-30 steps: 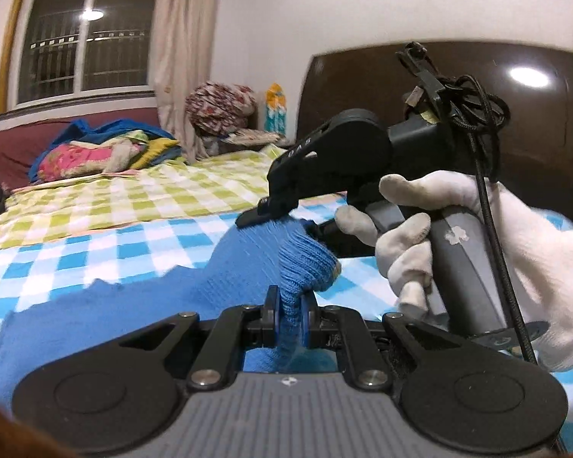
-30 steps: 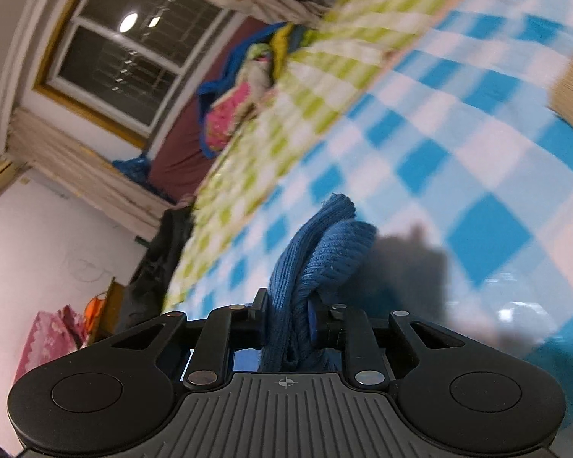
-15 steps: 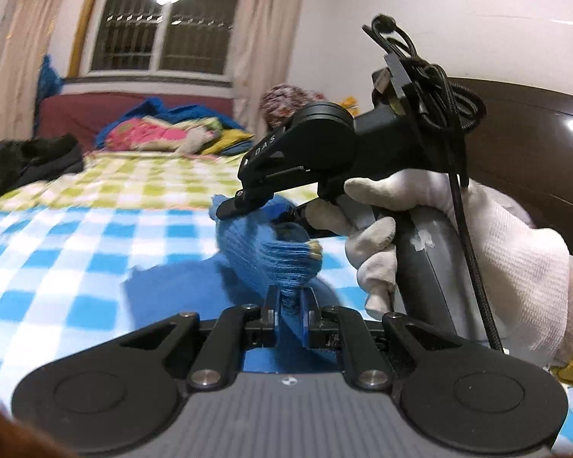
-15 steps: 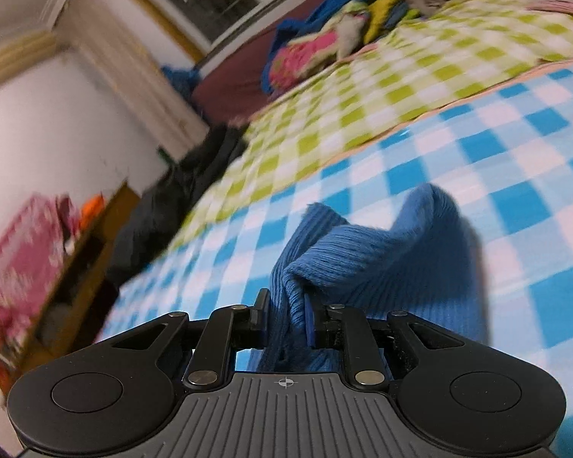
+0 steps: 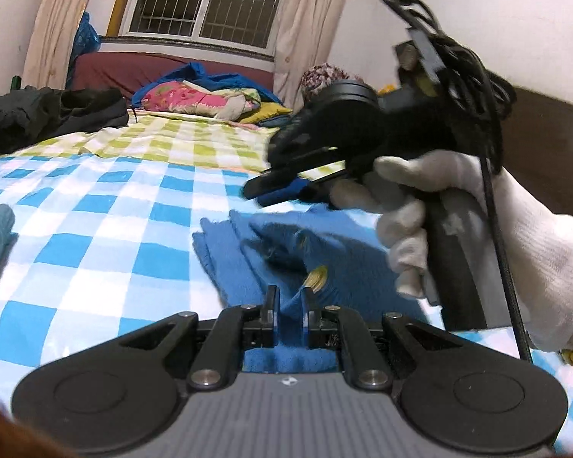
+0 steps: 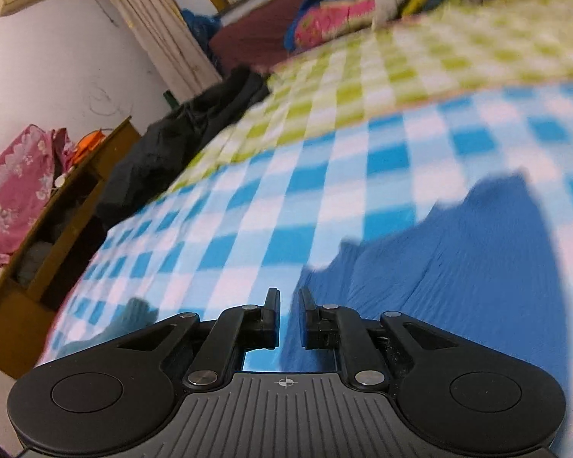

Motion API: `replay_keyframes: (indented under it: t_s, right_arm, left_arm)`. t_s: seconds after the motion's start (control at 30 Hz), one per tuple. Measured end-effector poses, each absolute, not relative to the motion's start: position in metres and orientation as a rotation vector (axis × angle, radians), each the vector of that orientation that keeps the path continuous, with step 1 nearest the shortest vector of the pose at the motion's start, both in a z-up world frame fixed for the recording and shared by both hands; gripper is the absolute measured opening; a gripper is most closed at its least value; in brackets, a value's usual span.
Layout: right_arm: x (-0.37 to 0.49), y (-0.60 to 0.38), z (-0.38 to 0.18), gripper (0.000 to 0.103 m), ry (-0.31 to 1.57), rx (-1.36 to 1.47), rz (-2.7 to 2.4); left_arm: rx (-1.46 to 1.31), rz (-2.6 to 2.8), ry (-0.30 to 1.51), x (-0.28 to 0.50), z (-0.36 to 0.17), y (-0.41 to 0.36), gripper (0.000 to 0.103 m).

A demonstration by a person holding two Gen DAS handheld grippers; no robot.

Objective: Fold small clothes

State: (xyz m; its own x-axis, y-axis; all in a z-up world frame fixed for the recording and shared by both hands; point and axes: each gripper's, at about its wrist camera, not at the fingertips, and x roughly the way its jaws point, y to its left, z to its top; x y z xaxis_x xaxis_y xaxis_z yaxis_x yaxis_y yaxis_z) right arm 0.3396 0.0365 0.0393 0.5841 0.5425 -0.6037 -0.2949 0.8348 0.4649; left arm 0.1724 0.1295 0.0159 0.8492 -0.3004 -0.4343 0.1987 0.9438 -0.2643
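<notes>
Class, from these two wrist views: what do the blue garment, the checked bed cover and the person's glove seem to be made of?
Blue garment: probably knitted yarn, matte; fine ribbing shows in the right wrist view.
Checked bed cover: likely thin woven cotton or a blend, smooth, printed squares.
Glove: seemingly white knitted cotton, soft and matte.

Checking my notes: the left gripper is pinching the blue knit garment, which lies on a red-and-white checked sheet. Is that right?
Not quite: the sheet is blue-and-white checked, as the left wrist view shows. The left gripper does pinch the blue knit garment, which lies on that sheet.
</notes>
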Motion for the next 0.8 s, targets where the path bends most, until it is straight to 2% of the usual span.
replay_keyframes:
  t_s: [0.03,0.17,0.37,0.63,0.7,0.77,0.8]
  right_arm:
    - [0.339,0.033,0.044,0.015,0.791,0.307,0.485]
    - [0.348,0.036,0.049,0.038,0.831,0.176,0.425]
    - [0.352,0.071,0.032,0.056,0.891,-0.048,0.402]
    - [0.364,0.111,0.014,0.055,0.929,-0.309,0.363]
    - [0.367,0.113,0.009,0.049,0.936,-0.356,0.354]
    - [0.368,0.112,0.008,0.035,0.939,-0.376,0.355]
    - [0.368,0.111,0.01,0.031,0.939,-0.373,0.359]
  left_arm:
    - [-0.221,-0.273,0.491,0.17,0.017,0.129,0.019]
    - [-0.255,-0.299,0.503,0.171,0.015,0.124,0.024]
    - [-0.217,-0.281,0.468,0.172,0.018,0.112,0.051]
    - [-0.223,-0.251,0.531,0.196,-0.003,0.105,0.053]
    - [-0.224,-0.254,0.544,0.198,-0.008,0.104,0.053]
    - [-0.226,-0.256,0.551,0.199,-0.011,0.103,0.053]
    - [-0.229,-0.254,0.551,0.199,-0.011,0.103,0.053]
